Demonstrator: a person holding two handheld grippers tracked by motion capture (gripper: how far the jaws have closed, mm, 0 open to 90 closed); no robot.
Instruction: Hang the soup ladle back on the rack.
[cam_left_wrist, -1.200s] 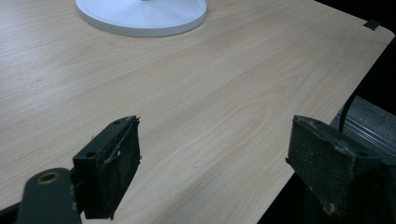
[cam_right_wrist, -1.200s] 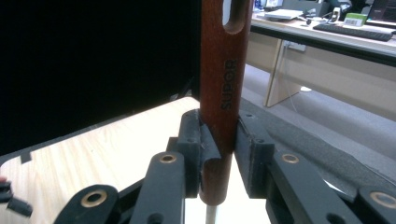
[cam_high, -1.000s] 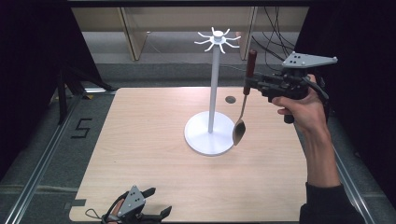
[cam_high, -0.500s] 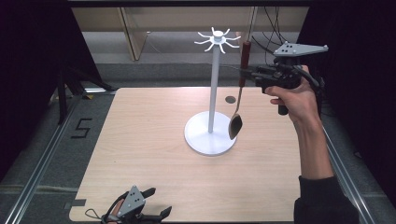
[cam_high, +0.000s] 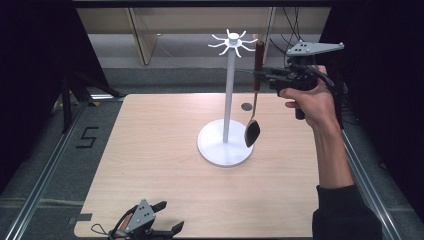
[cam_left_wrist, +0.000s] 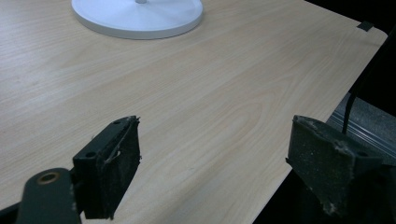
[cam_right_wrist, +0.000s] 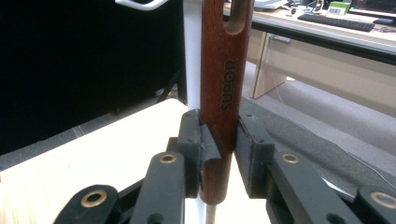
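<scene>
Two tools are in use here, and only one is busy. The right tool (cam_high: 261, 75) is clamped tight on the brown wooden handle of a spoon (cam_high: 254, 107), and the spoon hangs straight down with its dark bowl just above the round white foot of the stand (cam_high: 224, 145). In the right gripper view the handle (cam_right_wrist: 223, 88) stands up between the two black jaws, and the hole (cam_right_wrist: 236, 16) at its top is up near one of the white hooks (cam_right_wrist: 140, 4). The hand (cam_high: 307, 102) holds the spoon high, close beside the thin white pole, over the far right part of the table (cam_high: 150, 165). I think the step now is hanging the spoon on the stand. The next move calls for lifting the hole up to a hook (cam_high: 248, 42) and sliding it on, then letting go. Room is tight near the pole and the hooks, so the spoon could bump them. The left tool (cam_high: 147, 227) lies at the near edge of the table with its jaws apart and nothing in them. The middle of the table is open and bare.
</scene>
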